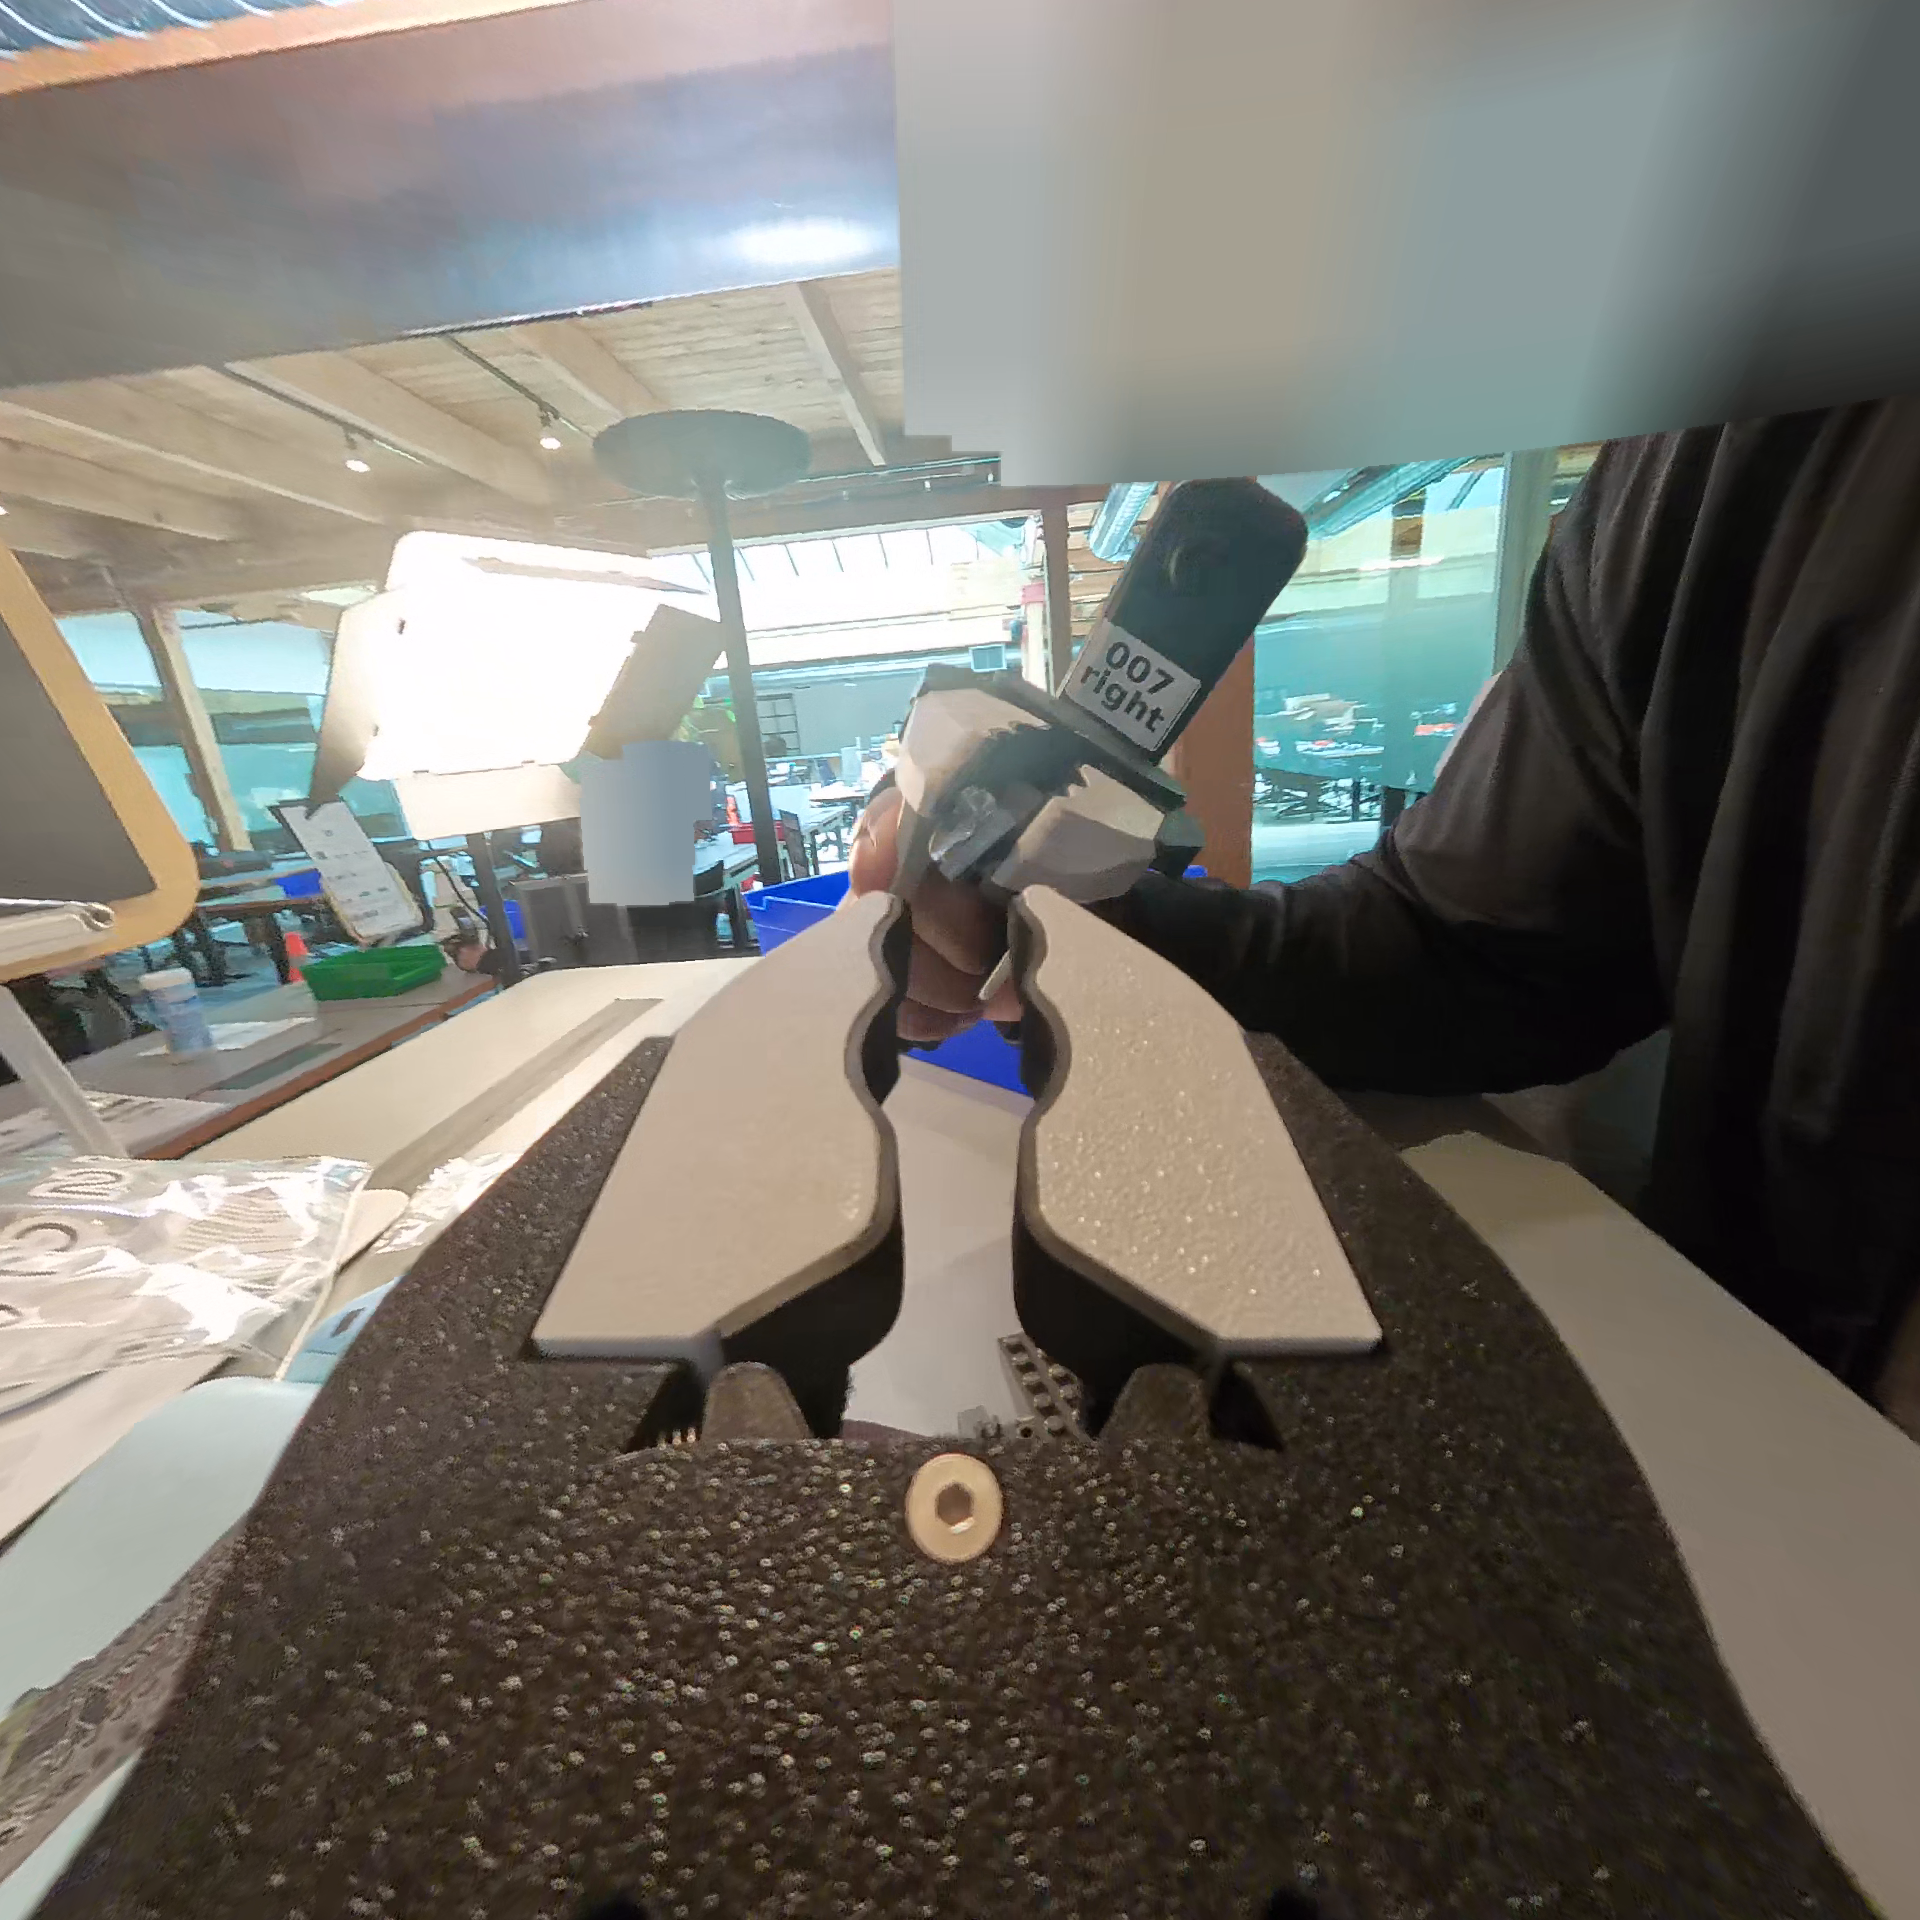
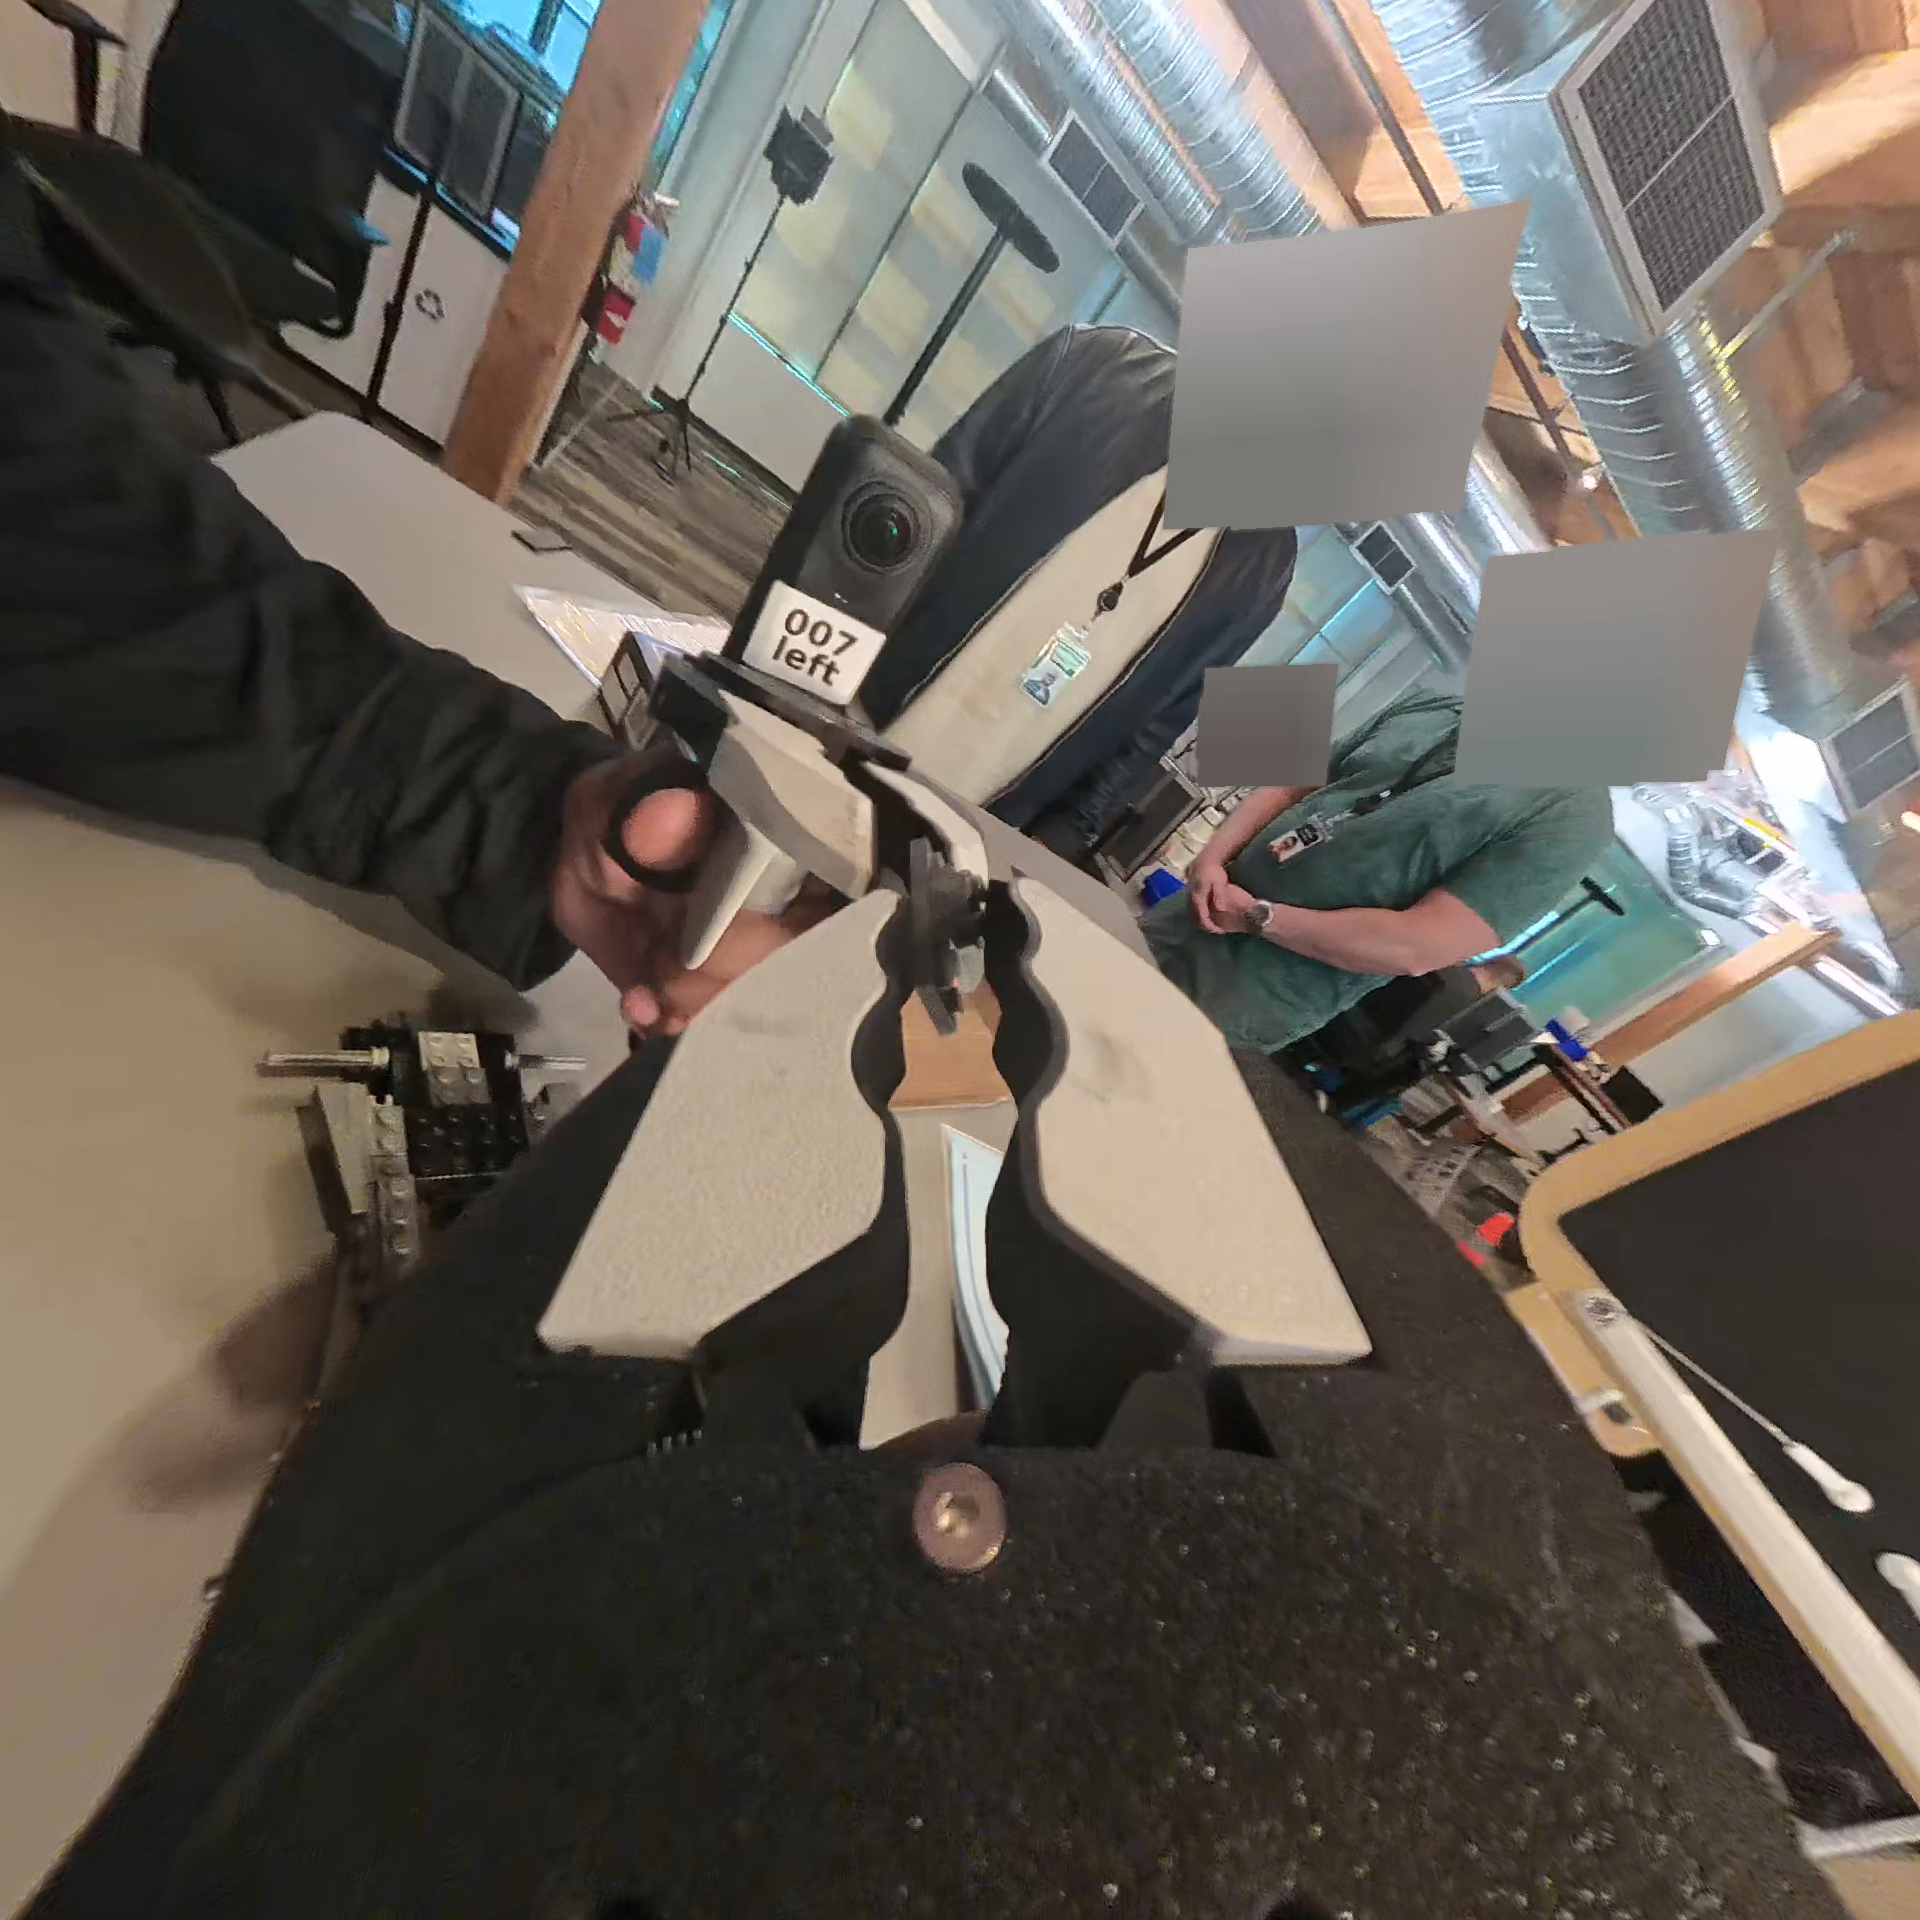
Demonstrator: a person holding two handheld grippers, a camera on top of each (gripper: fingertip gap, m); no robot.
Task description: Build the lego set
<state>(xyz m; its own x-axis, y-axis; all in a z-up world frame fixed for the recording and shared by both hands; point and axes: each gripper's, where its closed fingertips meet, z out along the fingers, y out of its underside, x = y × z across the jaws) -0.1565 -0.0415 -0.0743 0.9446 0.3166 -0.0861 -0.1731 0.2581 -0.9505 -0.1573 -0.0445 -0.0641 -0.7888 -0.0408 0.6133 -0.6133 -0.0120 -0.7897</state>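
In the right wrist view my right gripper (image 2: 948,914) is shut on a small dark grey brick piece (image 2: 935,940) with a light grey part on it, held up in the air. My left gripper (image 2: 914,852) comes in from the left, its tips right next to that piece. In the left wrist view my left gripper (image 1: 954,914) is open. Only the hand behind shows through the gap between its fingertips (image 1: 883,935). The right gripper (image 1: 992,831) sits just beyond them, facing me, with the grey piece (image 1: 966,831) between its fingers.
A black and grey brick assembly with a metal axle (image 2: 416,1122) stands on the pale table (image 2: 156,987) at the left. Clear plastic bags (image 1: 156,1247) lie at the left, a blue bin (image 1: 790,914) behind. Two people (image 2: 1403,883) stand beyond the table. A wood-edged black board (image 2: 1766,1247) is at the right. My two grippers' fingertips are within a few centimetres of each other.
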